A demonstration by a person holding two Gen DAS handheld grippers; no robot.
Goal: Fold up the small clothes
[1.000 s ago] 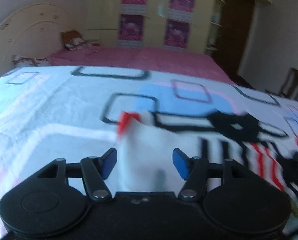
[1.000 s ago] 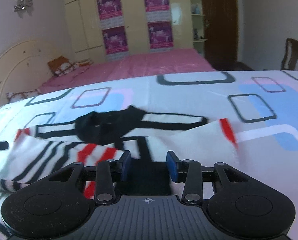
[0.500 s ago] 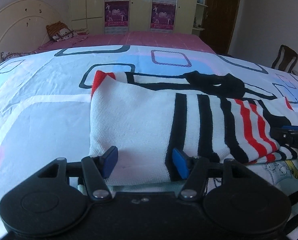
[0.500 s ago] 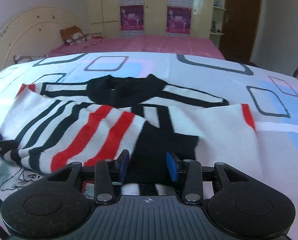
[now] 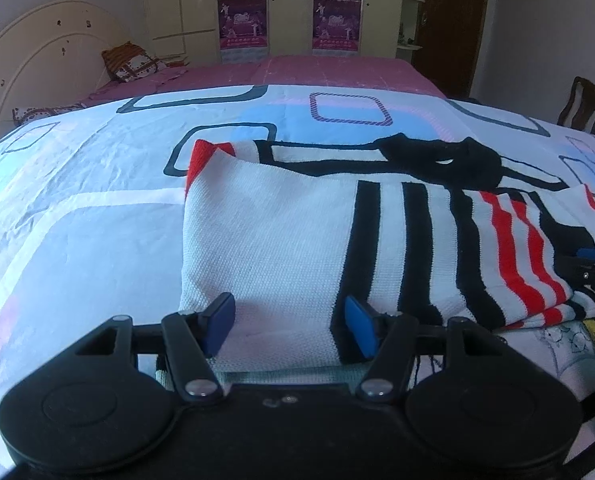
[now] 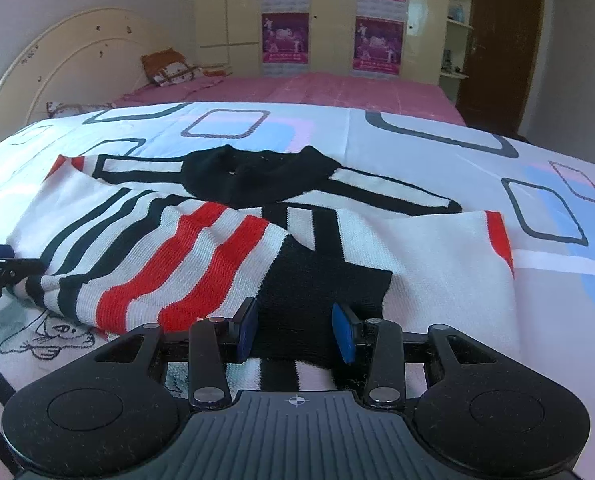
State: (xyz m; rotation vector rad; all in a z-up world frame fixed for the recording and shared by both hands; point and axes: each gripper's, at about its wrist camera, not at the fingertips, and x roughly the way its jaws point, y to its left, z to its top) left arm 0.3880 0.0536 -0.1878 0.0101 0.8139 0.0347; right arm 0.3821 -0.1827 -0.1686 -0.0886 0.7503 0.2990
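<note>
Two grippers, left gripper (image 5: 289,330) and right gripper (image 6: 295,336), sit parted at our striped sweater's (image 5: 297,240) near edge, grasping nothing; it stretches sideways across the bedsheet (image 5: 77,220).

— What's around the work here?

— A bed sheet (image 5: 97,216) in white with pale blue and pink patches and dark rounded-square outlines. Past it a pink bedspread (image 6: 337,88), a curved cream headboard (image 6: 77,60) at the left, and a patterned cushion (image 5: 131,64) near it.

— And the far wall?

— A cream wardrobe (image 6: 225,20) with purple posters (image 6: 285,38), a dark brown door (image 6: 497,40) to its right, and a wooden chair (image 5: 585,106) at the right edge.
</note>
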